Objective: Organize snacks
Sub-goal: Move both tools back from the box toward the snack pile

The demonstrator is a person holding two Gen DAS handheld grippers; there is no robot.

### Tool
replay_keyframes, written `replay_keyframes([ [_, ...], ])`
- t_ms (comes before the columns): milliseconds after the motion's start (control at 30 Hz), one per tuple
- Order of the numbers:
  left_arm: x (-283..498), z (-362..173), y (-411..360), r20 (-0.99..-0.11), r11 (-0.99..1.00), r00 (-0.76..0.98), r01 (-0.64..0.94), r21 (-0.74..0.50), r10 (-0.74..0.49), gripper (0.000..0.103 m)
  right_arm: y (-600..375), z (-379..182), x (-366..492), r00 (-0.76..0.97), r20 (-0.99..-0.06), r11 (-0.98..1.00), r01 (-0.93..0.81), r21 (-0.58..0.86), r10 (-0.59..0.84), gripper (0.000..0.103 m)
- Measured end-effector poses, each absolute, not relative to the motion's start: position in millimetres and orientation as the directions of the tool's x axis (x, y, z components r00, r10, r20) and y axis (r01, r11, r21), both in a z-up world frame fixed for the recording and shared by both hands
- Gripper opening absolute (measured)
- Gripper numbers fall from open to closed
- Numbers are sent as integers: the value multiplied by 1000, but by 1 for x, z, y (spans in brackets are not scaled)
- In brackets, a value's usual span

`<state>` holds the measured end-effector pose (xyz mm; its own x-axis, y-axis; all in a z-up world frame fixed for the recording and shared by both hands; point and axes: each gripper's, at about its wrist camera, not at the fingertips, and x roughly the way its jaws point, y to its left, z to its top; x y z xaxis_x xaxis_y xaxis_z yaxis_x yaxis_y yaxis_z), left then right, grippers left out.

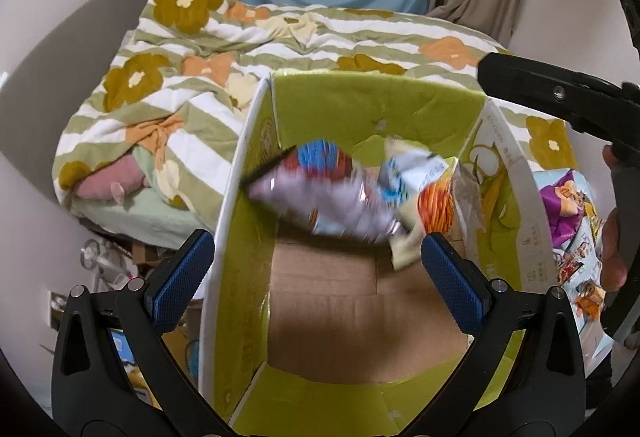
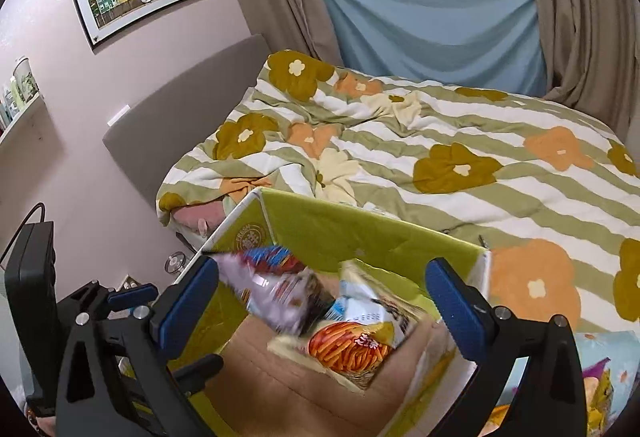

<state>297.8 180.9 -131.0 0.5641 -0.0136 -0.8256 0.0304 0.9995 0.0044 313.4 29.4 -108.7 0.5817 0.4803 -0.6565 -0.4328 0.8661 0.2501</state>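
1. Left wrist view: left tongs (image 1: 316,269) spread wide, blue pads bare, nothing between them, poised over open cardboard box (image 1: 400,105) with lime-green flaps and plain brown floor.
2. Same view: silver-purple snack bag (image 1: 320,197) with blue and red print, heavily motion-blurred, caught mid-air inside the box, tilted, touching neither tongs.
3. Same view: white cheese-snack bag (image 1: 424,189) with orange sticks pictured, leaning against the box's right inner wall, partly behind the blurred bag.
4. Same view: further snack bag (image 1: 568,213), pale blue with purple cartoon figure, outside the box on the right, beside a hand (image 1: 612,237) on a dark handle.
5. Right wrist view: right tongs (image 2: 320,301) spread wide, nothing pinched; no pad contact with the blurred silver-purple snack bag (image 2: 276,297) seen just ahead of the left pad.
6. Same view: white cheese-snack bag (image 2: 360,341) lying on the box floor, "CHEESE" legible, orange sticks pictured below.
7. Same view: cardboard box (image 2: 340,233) resting at the edge of bed (image 2: 440,129) with striped floral quilt; pale blue snack bag (image 2: 608,365) outside at lower right.
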Motion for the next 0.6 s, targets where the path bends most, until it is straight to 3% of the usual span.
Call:
replay_keyframes([
  [300,272,-78,167,-779,997,626,73,0,-46,103,-2,-58,272,635,-647,901,-370,225,423,103],
  [600,242,-65,124,-765,975,616,213,-66,-187,103,-64,-30,205,679,-674,957,-201,211,291,103],
])
